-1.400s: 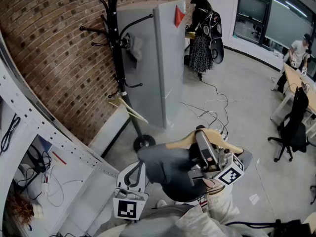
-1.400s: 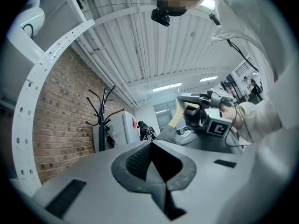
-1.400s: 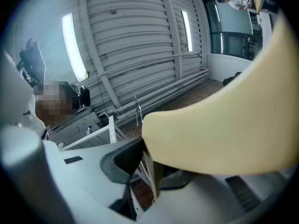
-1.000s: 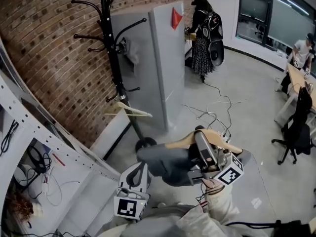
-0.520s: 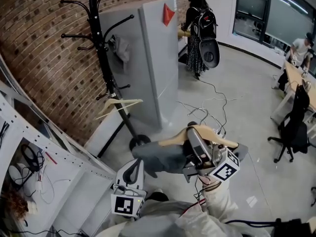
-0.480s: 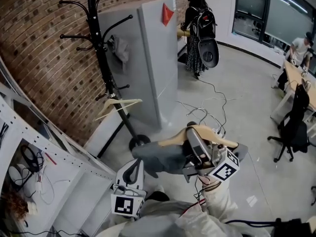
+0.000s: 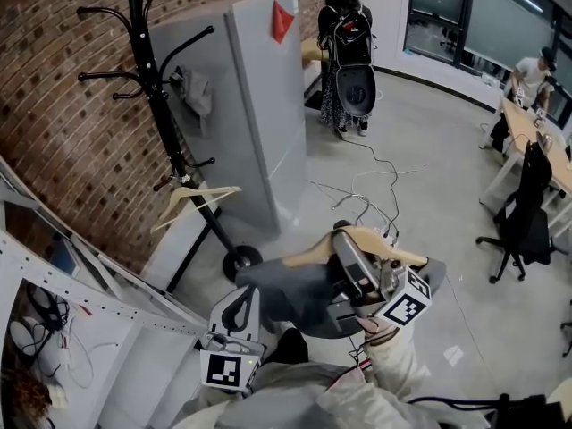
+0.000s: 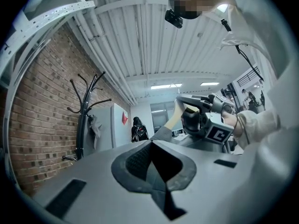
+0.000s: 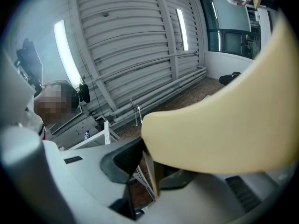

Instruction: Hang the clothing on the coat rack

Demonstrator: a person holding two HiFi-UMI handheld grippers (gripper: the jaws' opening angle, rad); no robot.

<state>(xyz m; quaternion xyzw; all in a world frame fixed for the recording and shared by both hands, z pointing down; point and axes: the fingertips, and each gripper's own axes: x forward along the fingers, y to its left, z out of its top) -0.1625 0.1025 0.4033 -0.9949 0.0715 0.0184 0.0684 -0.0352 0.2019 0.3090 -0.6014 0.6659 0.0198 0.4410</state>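
Wooden hanger (image 7: 308,256) carrying grey garment (image 7: 286,298), clamped in right hand-held gripper (image 9: 149,171), well apart from coat rack (image 7: 152,79). Left hand-held gripper (image 7: 237,311) closed, empty. Pickup done; approach and hooking onto rack arm remain.

No legible text, labels or numbers

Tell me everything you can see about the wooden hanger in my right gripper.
The wooden hanger is pale, smooth and curved, its two arms sloping down from the middle. The right gripper is closed on its middle, holding it roughly level above the floor. A grey garment hangs from it.
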